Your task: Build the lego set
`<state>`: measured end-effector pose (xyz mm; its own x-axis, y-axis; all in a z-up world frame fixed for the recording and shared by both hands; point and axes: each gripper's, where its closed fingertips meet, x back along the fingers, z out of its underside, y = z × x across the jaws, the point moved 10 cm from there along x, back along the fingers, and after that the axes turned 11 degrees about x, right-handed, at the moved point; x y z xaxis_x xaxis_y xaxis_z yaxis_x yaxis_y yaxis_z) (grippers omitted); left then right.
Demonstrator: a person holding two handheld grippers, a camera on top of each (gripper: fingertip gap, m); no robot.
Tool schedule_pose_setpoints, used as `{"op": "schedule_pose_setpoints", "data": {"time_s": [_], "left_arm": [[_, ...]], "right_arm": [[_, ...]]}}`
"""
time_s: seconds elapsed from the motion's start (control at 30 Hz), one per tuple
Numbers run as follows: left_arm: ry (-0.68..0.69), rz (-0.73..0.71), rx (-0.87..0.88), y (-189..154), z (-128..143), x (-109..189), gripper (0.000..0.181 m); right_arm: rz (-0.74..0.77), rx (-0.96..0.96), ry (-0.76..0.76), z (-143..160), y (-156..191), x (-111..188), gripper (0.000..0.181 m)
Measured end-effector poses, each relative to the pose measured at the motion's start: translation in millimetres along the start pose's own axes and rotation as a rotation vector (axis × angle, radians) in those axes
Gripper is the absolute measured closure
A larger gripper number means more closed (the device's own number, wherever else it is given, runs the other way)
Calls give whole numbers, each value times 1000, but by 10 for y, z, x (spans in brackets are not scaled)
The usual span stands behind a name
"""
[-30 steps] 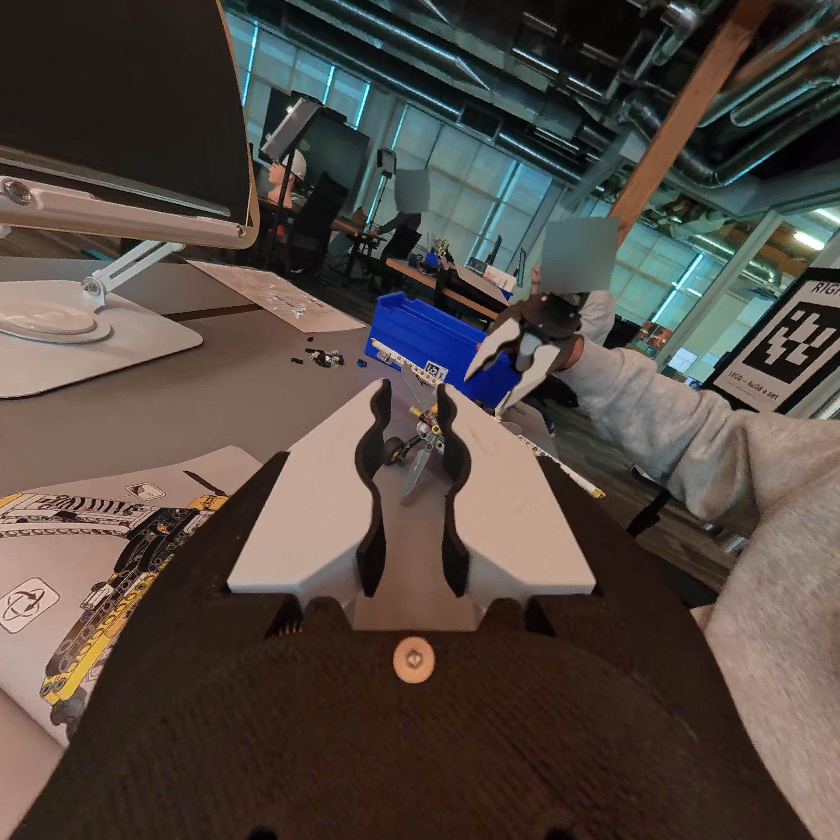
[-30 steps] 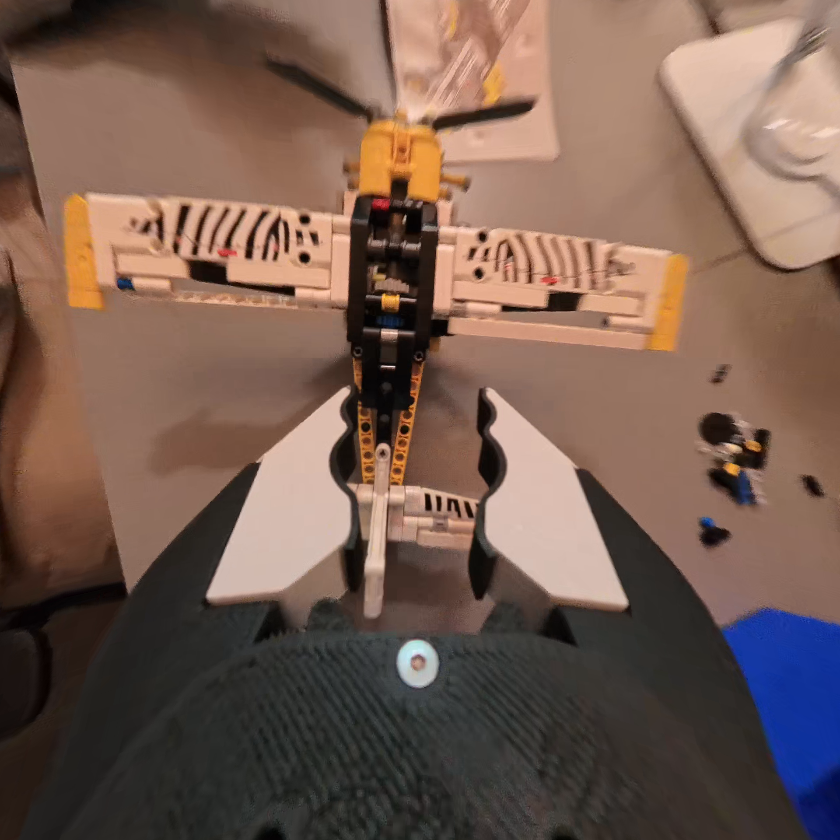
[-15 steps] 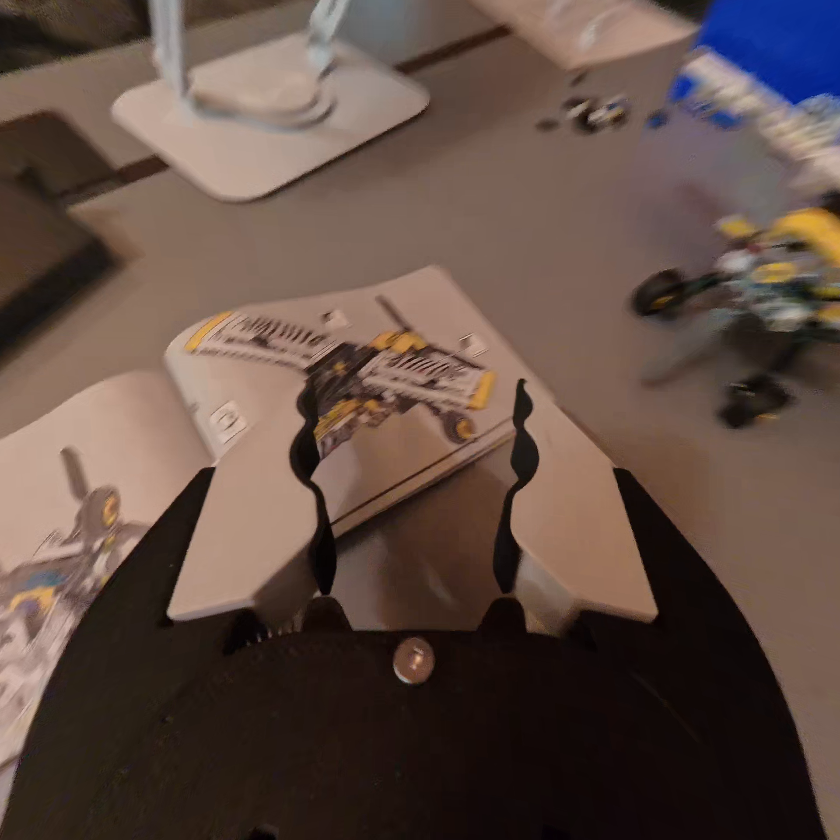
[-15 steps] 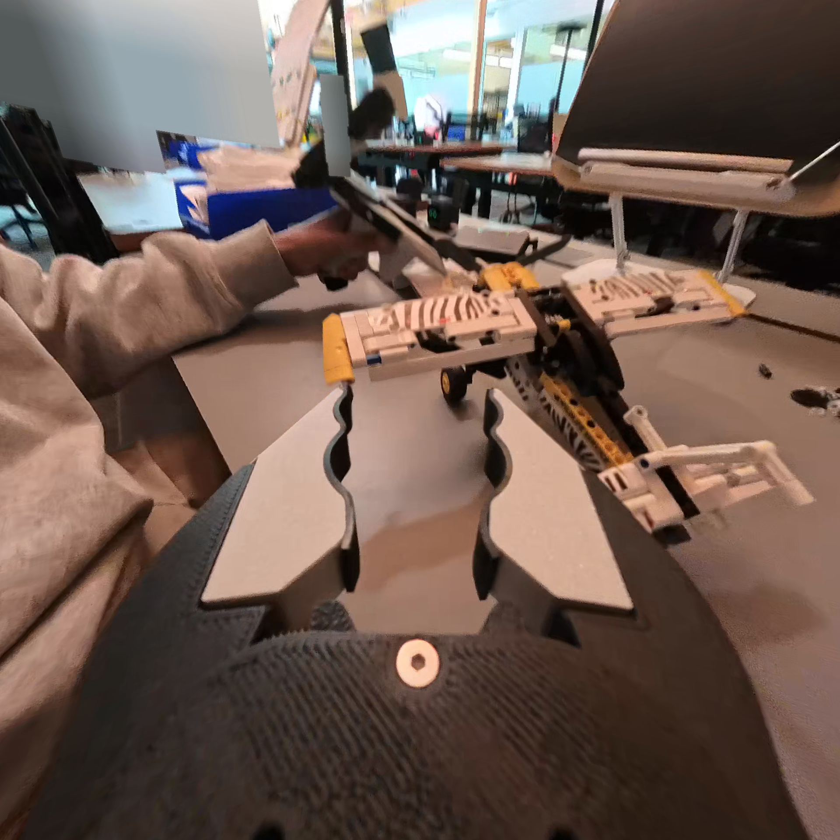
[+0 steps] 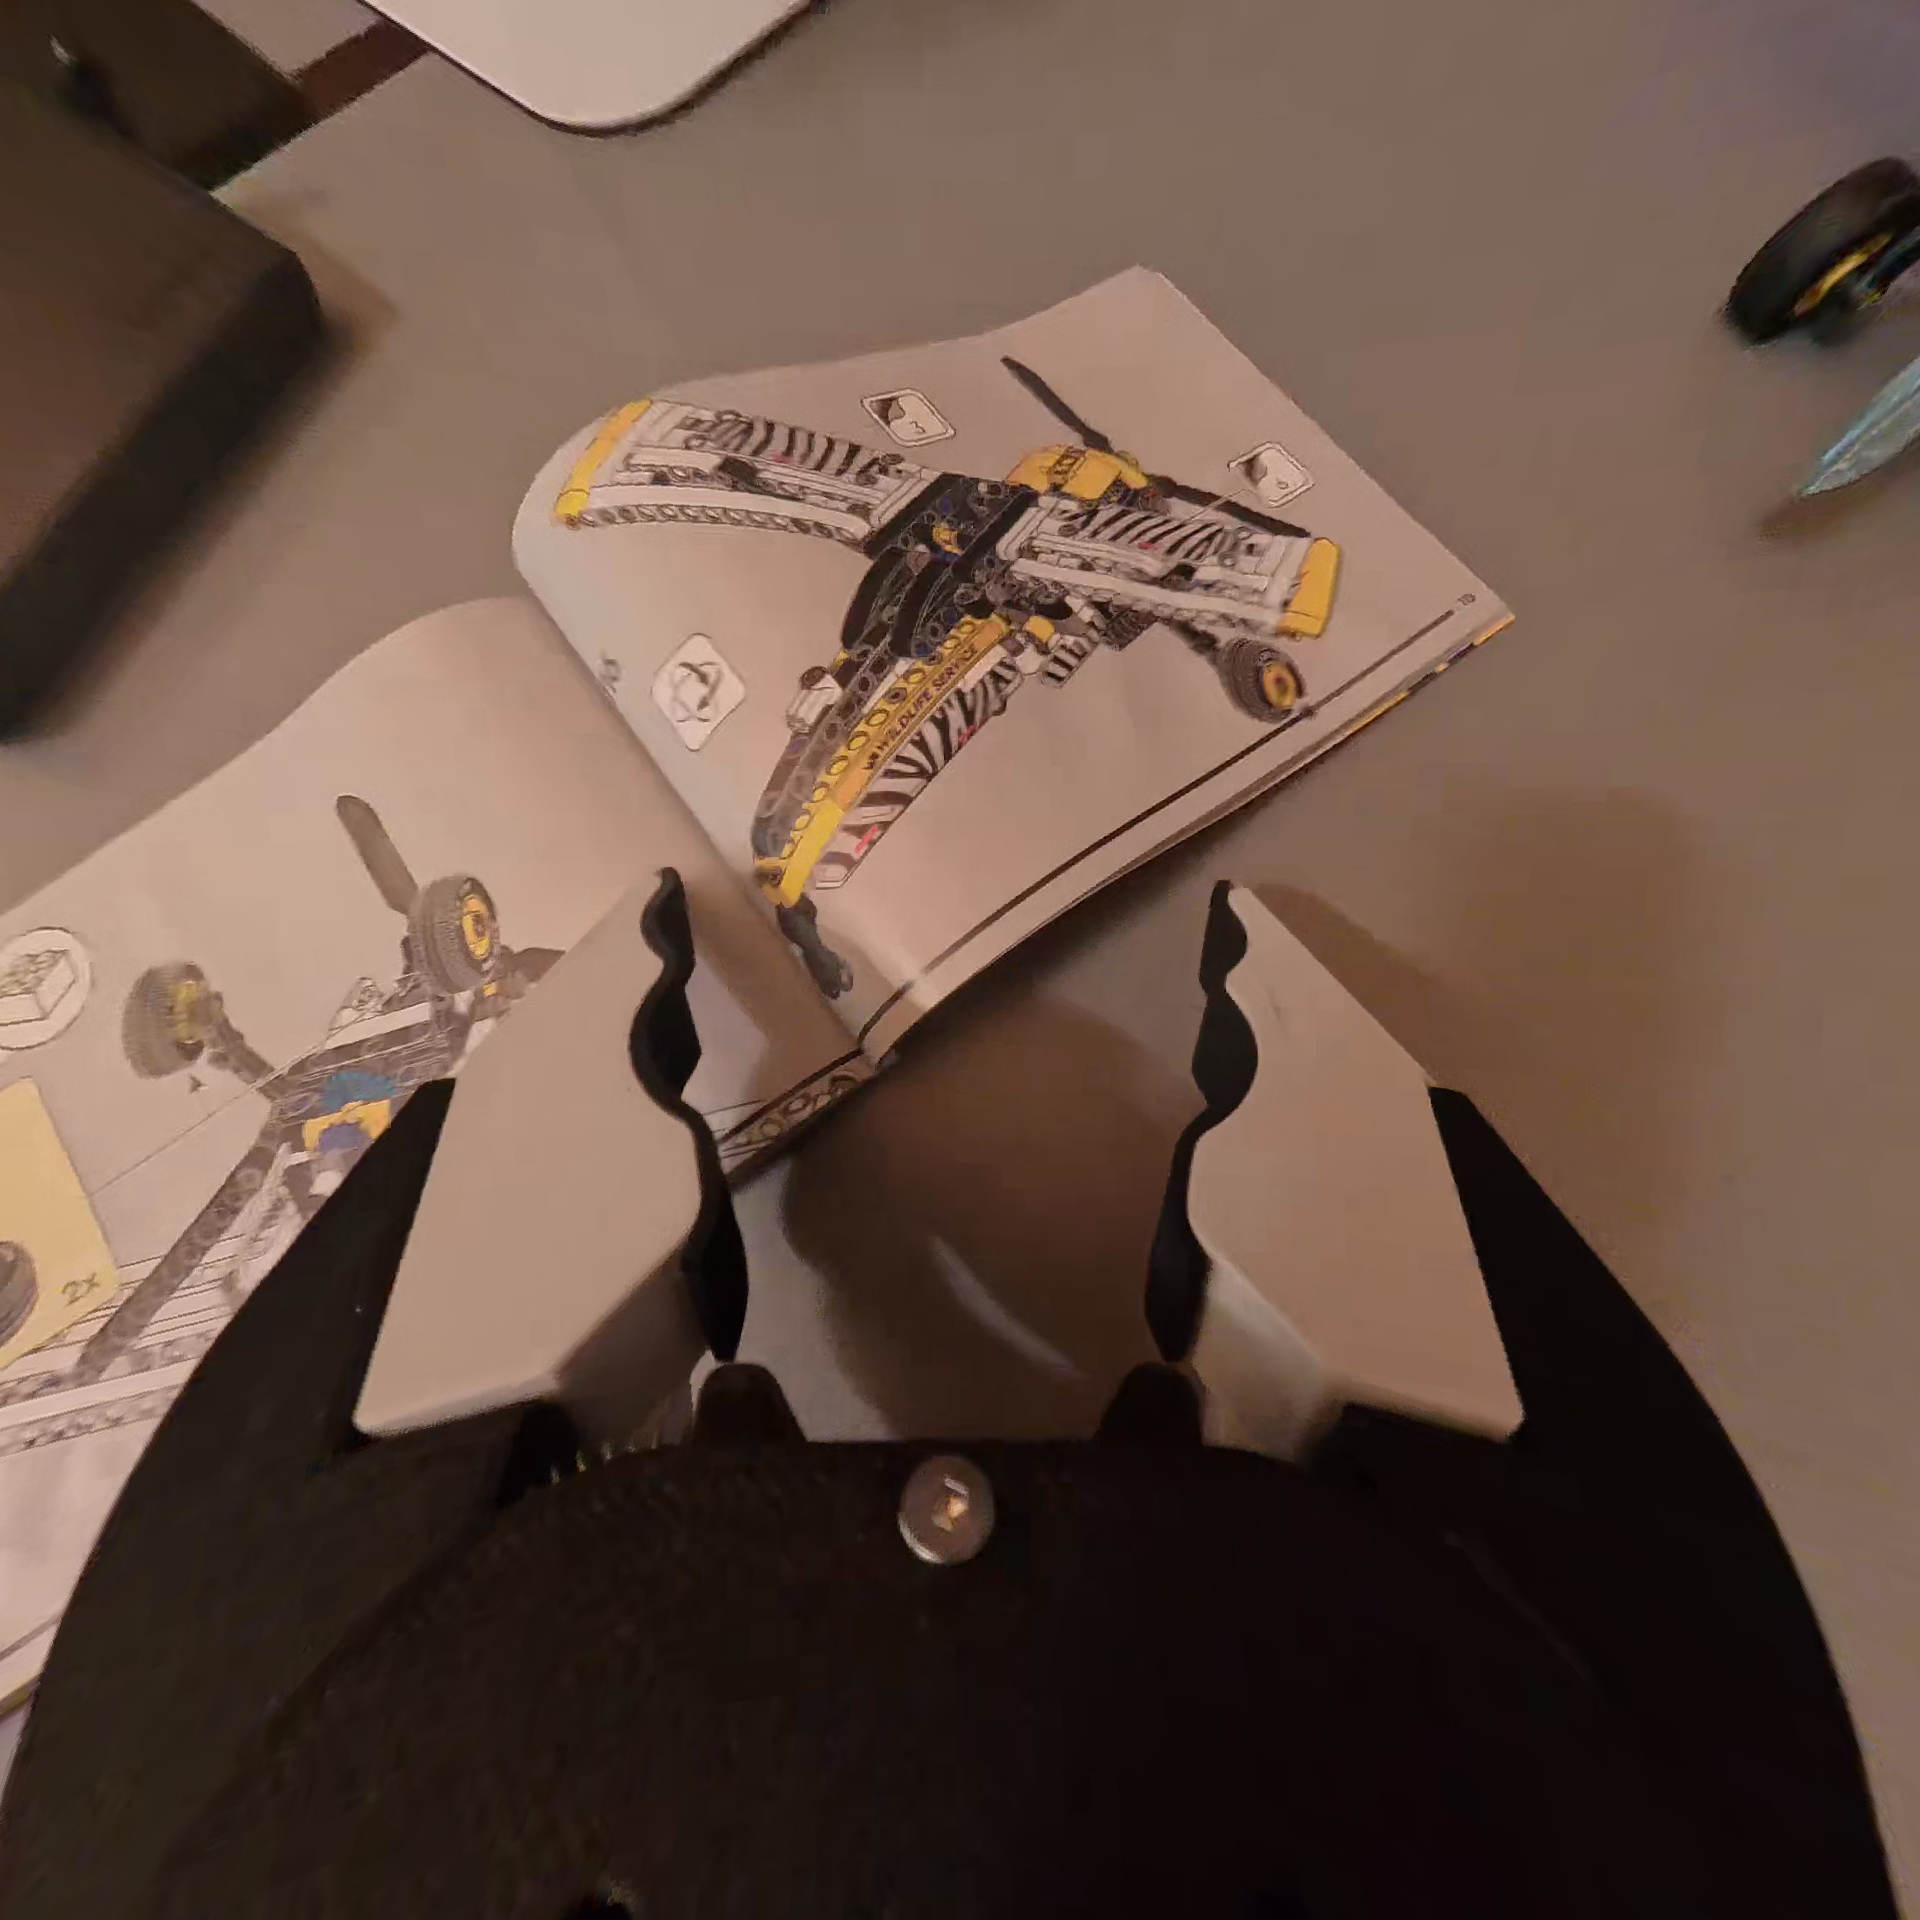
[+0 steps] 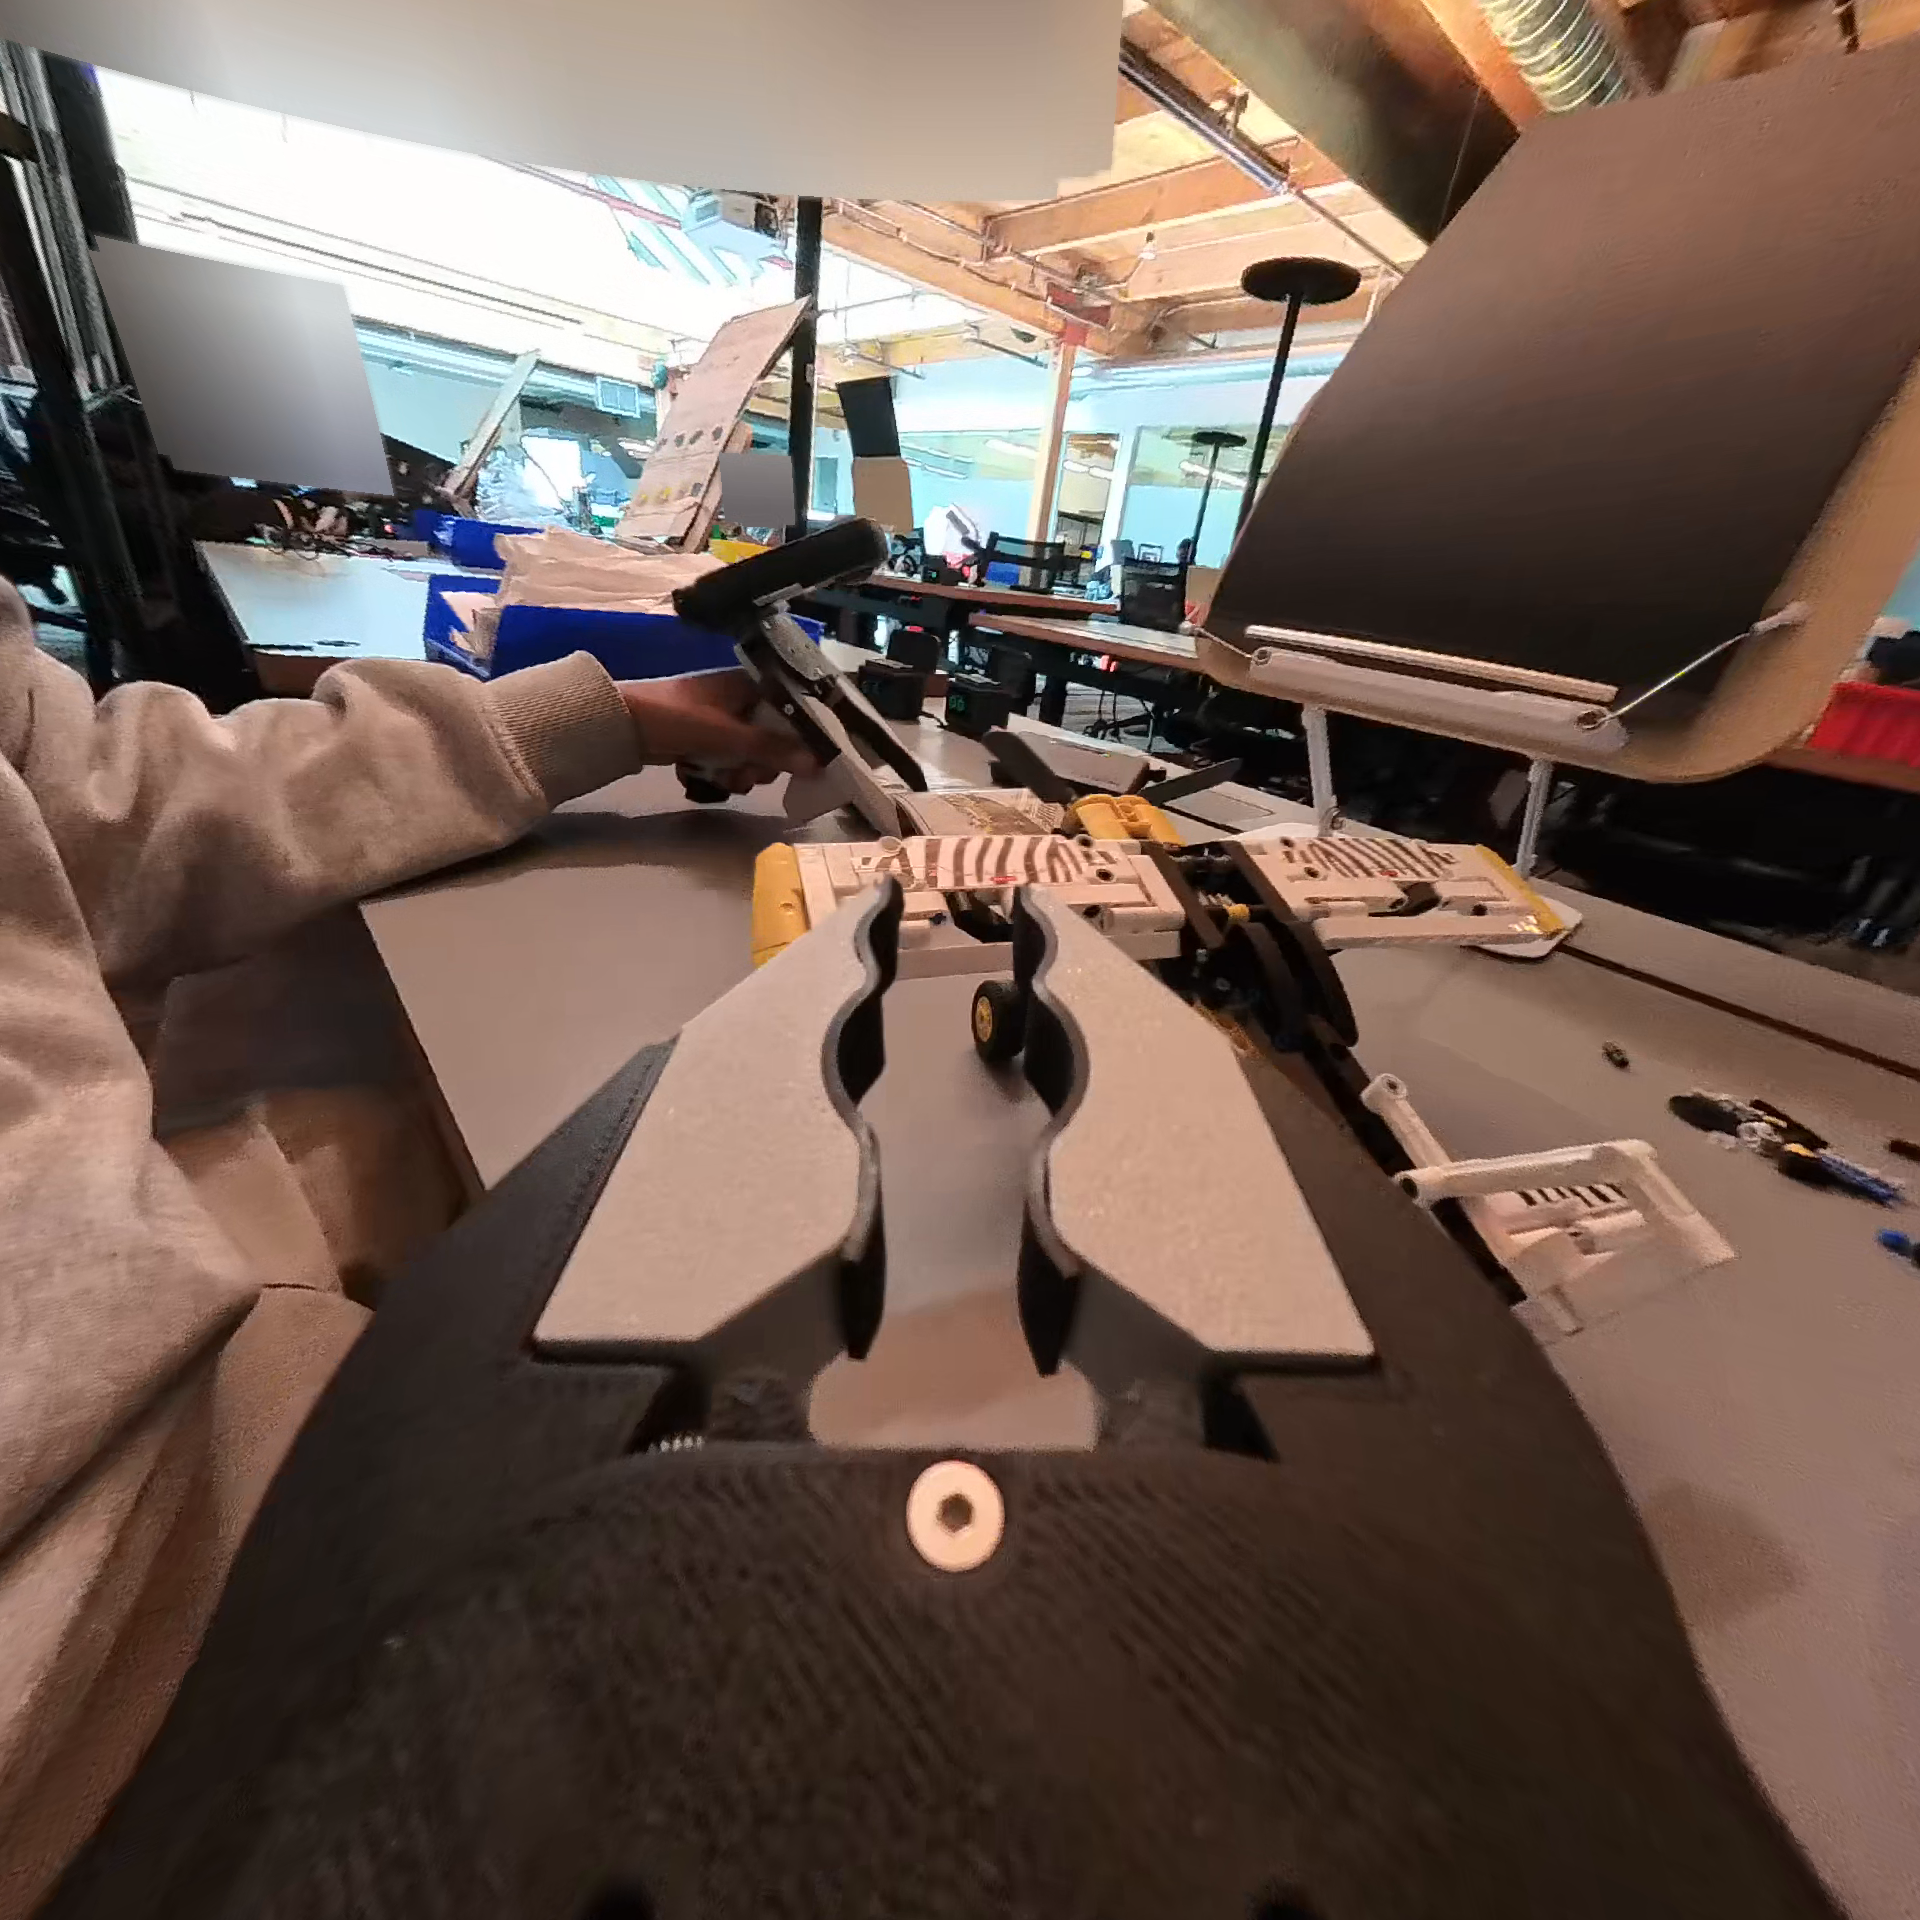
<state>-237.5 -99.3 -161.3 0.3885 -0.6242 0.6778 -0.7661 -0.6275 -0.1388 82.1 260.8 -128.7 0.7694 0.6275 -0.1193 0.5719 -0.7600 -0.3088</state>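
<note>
The left tool (image 5: 940,987) had swung down, gaping empty over the instruction booklet (image 5: 935,665); the right tool (image 6: 951,925), narrowed but empty, faced the nearly finished plane (image 6: 1143,883).

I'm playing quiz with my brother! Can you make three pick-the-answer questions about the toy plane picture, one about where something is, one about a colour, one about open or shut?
1. Where is the instruction booklet?
A. open on the table
B. in the blue bin
C. held in a gripper

2. What colour are the toy plane's wing tips?
A. red
B. yellow
C. green

3. How is the left gripper?
A. shut on a wheel
B. shut on the booklet
C. open, holding nothing

Answers: 1 A, it lies flat with its pages spread on the grey table. 2 B, both wing ends are yellow. 3 C, its fingers stand wide apart above the booklet.
</note>
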Motion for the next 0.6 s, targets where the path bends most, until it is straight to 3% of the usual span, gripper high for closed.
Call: {"op": "schedule_pose_setpoints", "data": {"time_s": [0.23,0.33,0.6], "left_arm": [[-53,-18,3,32,-39,67,112],[-101,-36,22,67,-58,123,136],[-168,-33,102,142,-68,195,140]], "right_arm": [[12,-4,25,10,-5,-27,166],[17,-5,20,9,-8,-22,167],[22,-1,16,7,-4,-19,171]]}}
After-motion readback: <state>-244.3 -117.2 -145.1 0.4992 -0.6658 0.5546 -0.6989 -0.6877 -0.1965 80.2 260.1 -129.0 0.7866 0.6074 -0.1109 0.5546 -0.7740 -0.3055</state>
